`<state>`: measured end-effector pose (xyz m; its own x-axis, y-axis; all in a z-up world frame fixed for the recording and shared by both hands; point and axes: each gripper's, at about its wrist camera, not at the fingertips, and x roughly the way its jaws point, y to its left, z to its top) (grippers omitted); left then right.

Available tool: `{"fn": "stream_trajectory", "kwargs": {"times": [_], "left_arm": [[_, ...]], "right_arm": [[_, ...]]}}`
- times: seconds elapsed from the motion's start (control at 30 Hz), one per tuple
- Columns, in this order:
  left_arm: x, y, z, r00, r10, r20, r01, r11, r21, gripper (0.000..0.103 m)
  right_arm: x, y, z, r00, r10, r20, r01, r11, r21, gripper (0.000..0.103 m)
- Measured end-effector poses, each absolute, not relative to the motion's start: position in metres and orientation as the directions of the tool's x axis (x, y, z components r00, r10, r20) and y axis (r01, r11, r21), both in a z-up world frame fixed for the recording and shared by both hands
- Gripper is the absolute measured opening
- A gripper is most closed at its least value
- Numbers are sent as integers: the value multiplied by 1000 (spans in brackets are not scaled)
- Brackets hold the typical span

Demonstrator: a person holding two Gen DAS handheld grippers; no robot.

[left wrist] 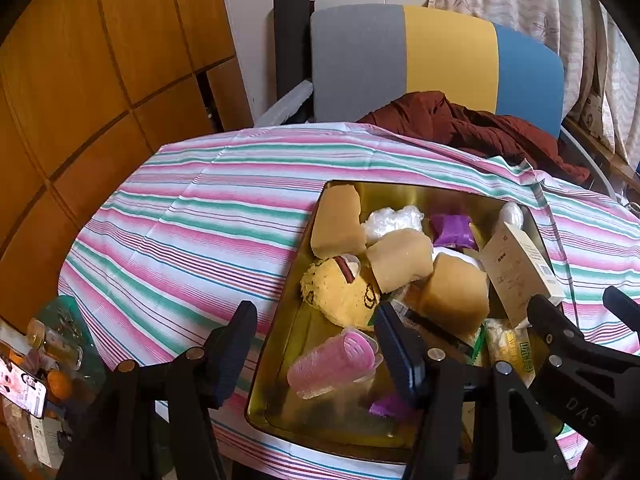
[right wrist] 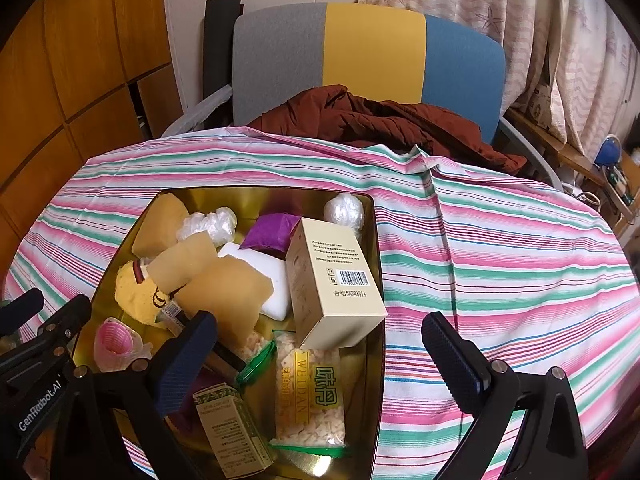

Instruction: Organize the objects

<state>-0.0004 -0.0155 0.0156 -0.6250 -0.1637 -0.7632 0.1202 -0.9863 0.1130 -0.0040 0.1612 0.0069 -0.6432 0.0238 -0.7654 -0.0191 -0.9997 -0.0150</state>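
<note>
A gold tin (left wrist: 304,420) (right wrist: 376,240) sits on the striped tablecloth (left wrist: 192,232) (right wrist: 500,264), full of mixed items. In it are tan sponge pieces (left wrist: 400,258) (right wrist: 224,292), a yellow plush (left wrist: 340,292), a pink hair roller (left wrist: 332,364) (right wrist: 114,342), a beige barcode box (right wrist: 336,280) (left wrist: 520,264), a snack bag (right wrist: 312,392) and a small green-patterned box (right wrist: 228,428). My left gripper (left wrist: 316,344) hovers open over the tin's left rim, with the roller below its gap and untouched. My right gripper (right wrist: 320,348) stands wide open over the tin's right rim, holding nothing.
A chair (right wrist: 372,52) with a grey, yellow and blue back stands behind the table, a maroon jacket (right wrist: 380,120) on its seat. Wooden cabinets (left wrist: 80,80) are at the left, curtains (right wrist: 540,20) at the right. A phone (left wrist: 22,384) and clutter lie at the table's lower left.
</note>
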Motion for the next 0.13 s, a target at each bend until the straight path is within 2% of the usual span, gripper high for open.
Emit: {"fn": "stream_trajectory", "kwargs": {"times": [0.13], "left_arm": [[-1,-15,15,-622,-147,-769,112,-989,98,61]], "right_arm": [[-4,161,7,-643,22,-766,-19,-1000,-13,103]]}}
